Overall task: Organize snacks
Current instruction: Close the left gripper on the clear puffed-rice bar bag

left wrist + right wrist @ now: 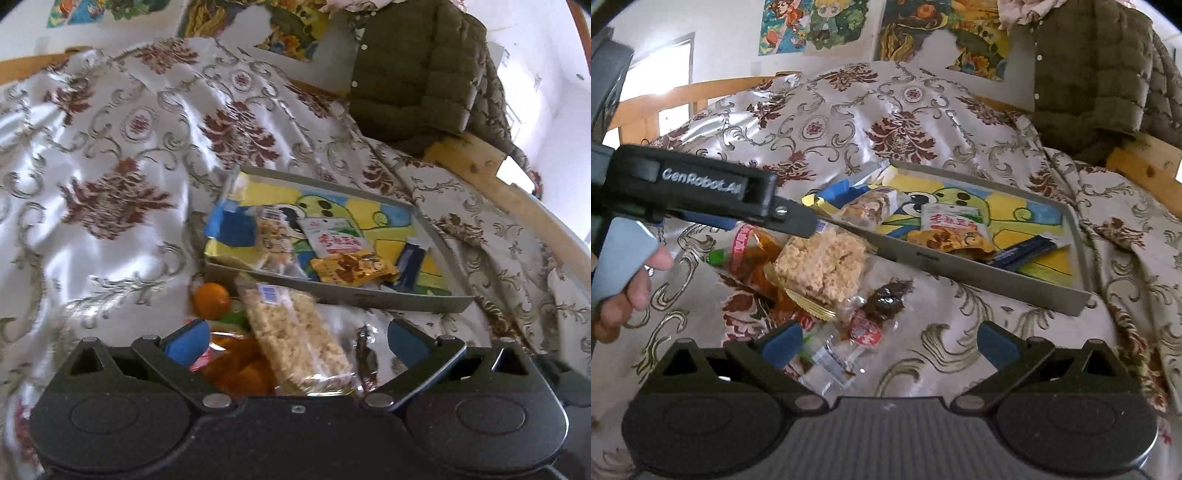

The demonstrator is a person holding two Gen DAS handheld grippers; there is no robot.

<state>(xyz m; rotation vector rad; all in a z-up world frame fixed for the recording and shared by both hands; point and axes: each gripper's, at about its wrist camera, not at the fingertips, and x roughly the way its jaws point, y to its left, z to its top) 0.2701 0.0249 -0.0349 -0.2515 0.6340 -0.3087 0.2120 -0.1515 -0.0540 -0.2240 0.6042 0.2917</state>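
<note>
A shallow grey rectangular tray (979, 267) with a yellow and blue cartoon picture on its floor lies on a glossy white cloth (110, 155) patterned with dark red flowers and grey scrolls. Inside the tray lie a blue packet (232, 227), a clear-wrapped puffed grain bar (873, 206), a white sachet with red lettering (951, 218), a crinkled orange-yellow packet (955, 240) and a dark blue stick packet (1021, 253). Just in front of the tray's near wall sits a loose heap of snacks on the cloth: a large pale puffed rice cake in clear wrap (823, 266), an orange transparent bag (236, 363), a small round orange fruit (211, 300), a dark brown wrapped sweet (888, 298) and a small red-and-white wrapped candy (864, 332). The left gripper (295, 338), blue-padded, is spread wide with the rice cake lying between its fingers, untouched by either pad; in the right wrist view it reaches over the heap from the left, a hand (626, 291) on its handle. The right gripper (890, 345) is also spread wide, low over the cloth near the candy, holding nothing. An olive green quilted jacket (1097, 70) hangs at the far right.
</note>
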